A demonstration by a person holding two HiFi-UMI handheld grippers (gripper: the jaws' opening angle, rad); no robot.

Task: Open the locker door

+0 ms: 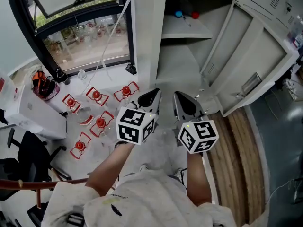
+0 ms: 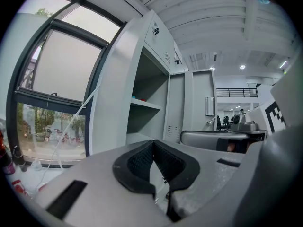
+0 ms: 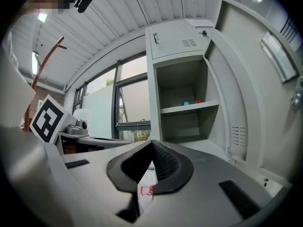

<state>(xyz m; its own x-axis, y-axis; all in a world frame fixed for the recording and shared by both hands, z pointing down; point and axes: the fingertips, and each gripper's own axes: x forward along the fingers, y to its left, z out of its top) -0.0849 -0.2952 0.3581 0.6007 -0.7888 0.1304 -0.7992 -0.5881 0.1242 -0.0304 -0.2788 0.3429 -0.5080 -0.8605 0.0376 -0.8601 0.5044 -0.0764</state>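
Your left gripper point(image 2: 152, 145) has its jaws pressed together on nothing. Your right gripper point(image 3: 151, 144) is the same, tips meeting with nothing between them. Ahead of both pairs of jaws stands the locker point(image 3: 182, 98), and the locker door point(image 3: 236, 93) is swung wide open, right of your right jaws.

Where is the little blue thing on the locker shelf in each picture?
Head view: small blue object top centre, on the grey metal locker shelf.
Left gripper view: blue object tiny, just left of centre.
Right gripper view: blue object just right of centre.
Shared landmark: the dark-framed window.
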